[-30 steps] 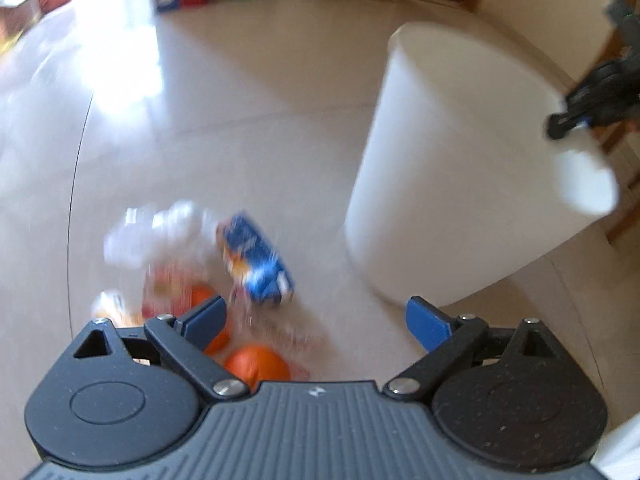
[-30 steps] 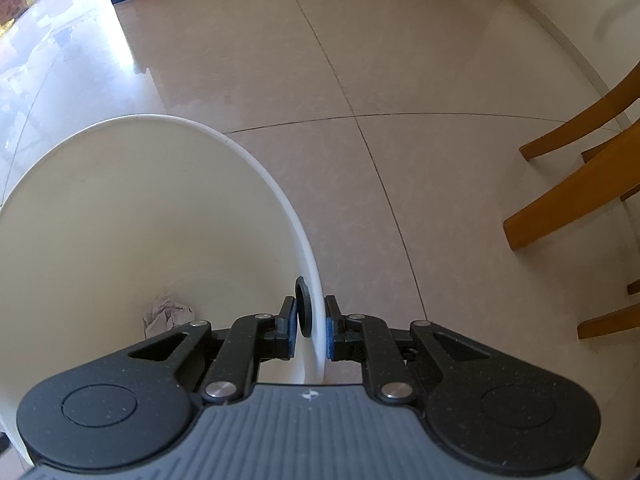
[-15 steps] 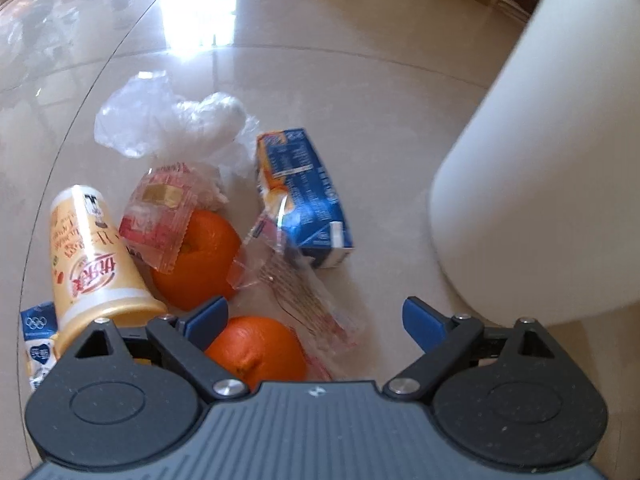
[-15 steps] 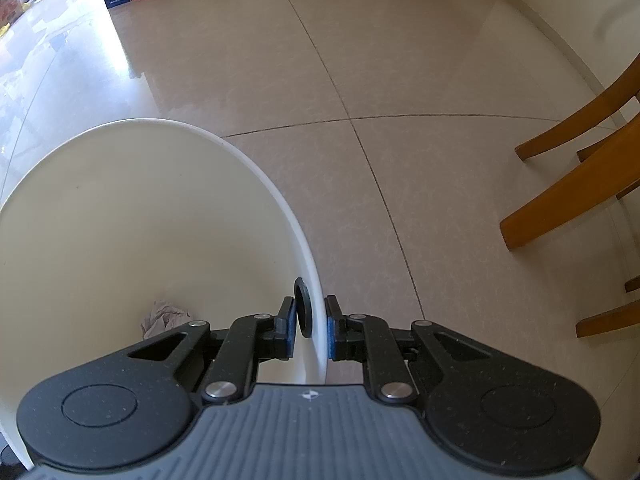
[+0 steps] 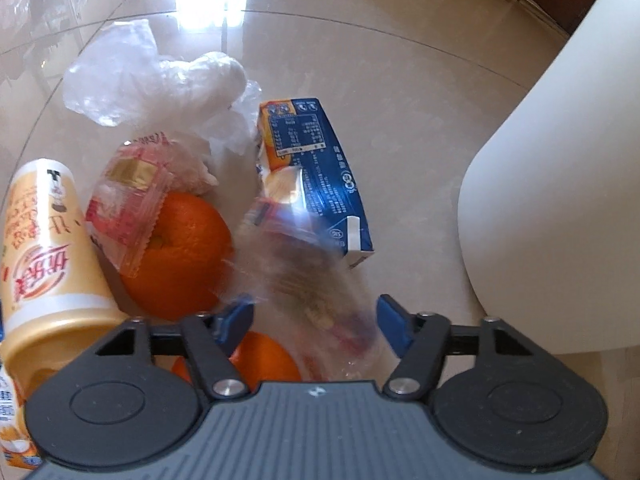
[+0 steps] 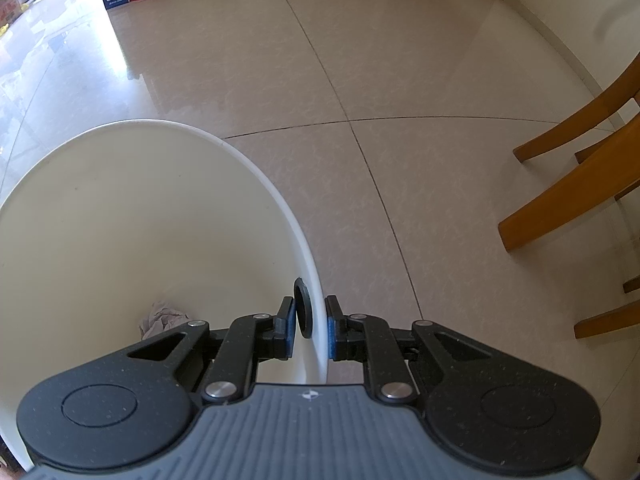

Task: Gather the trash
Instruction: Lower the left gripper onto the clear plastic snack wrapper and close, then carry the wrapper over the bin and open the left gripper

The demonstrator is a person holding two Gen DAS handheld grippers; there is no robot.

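Closing my left gripper [image 5: 316, 320] around a clear wrapper [image 5: 308, 280] — long axis running away toward the blue carton [image 5: 320, 176], oranges [image 5: 180, 252] crowding left; right gripper [image 6: 310, 332] pinches the white bin [image 6: 120, 220] rim.

Left tongs [image 5: 316, 322] closing over a clear wrapper [image 5: 308, 280], pads not yet pressing, oranges [image 5: 180, 252] left, blue carton [image 5: 316, 176] beyond, white bin [image 5: 560, 208] right
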